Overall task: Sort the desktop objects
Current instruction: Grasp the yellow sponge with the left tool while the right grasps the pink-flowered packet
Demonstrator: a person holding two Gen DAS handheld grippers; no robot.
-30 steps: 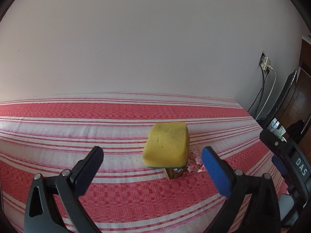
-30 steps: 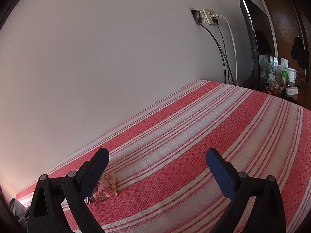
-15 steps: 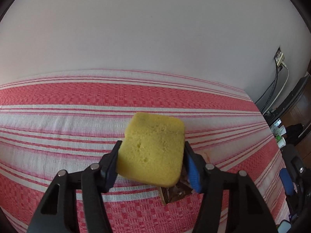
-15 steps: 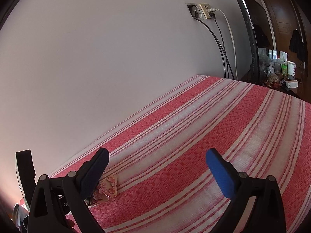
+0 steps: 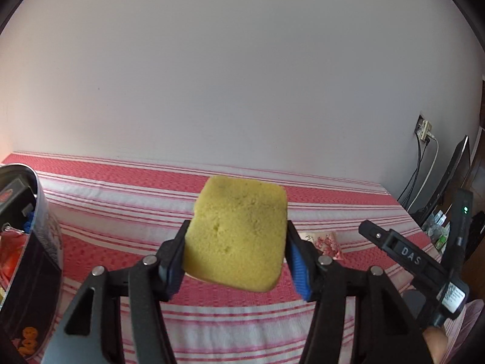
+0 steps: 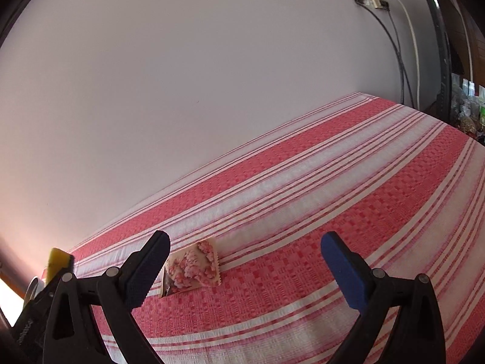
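The left claw (image 5: 235, 256) pinches a yellow sponge (image 5: 238, 236) aloft above the striped desk (image 6: 303, 212), while the right claw (image 6: 245, 268) hangs spread over a pink floral packet (image 6: 192, 268).

Sponge (image 5: 238, 236): yellow, pitted surface. Left gripper (image 5: 235, 261): black frame, blue ribbed pads (image 5: 298, 268). Right gripper (image 6: 245, 268): black frame, one blue and one dark textured pad. Tablecloth (image 6: 303, 212): red checked weave crossed by white bands and thin red stripes. Sachet (image 6: 192, 268), on the tablecloth: pink blossom print over cream. Tin (image 5: 36, 261), at the tablecloth's left edge: dark wall, orange markings. Wall (image 5: 242, 75) behind the tablecloth: plain white
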